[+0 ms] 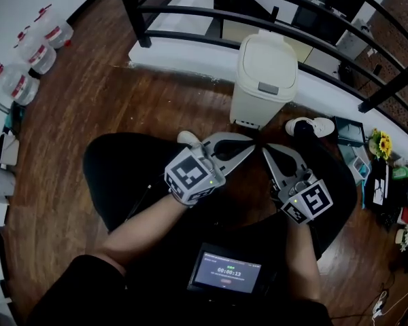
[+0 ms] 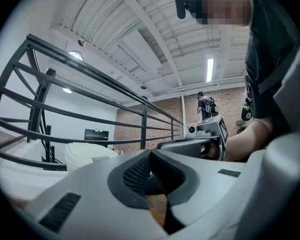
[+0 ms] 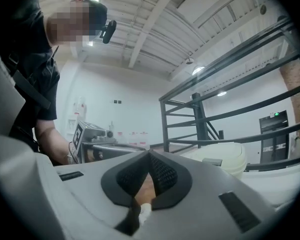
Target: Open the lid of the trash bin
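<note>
Head view, cream trash bin (image 1: 262,104), lid (image 1: 268,58) down, left claw (image 1: 253,143) and right claw (image 1: 264,151) closed, empty

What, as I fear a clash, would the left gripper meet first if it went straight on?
Probably the grey right gripper: the grey left gripper points across at its tips, close ahead. The lidded cream plastic trash bin stands off to the side of that line; depth is uncertain.

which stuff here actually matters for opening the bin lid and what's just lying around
For the job:
- cream plastic trash bin, its lid closed
- left gripper and right gripper, both shut and holding nothing

Lying about:
- clear plastic bottles with red caps
- yellow flowers
- black metal railing
</note>
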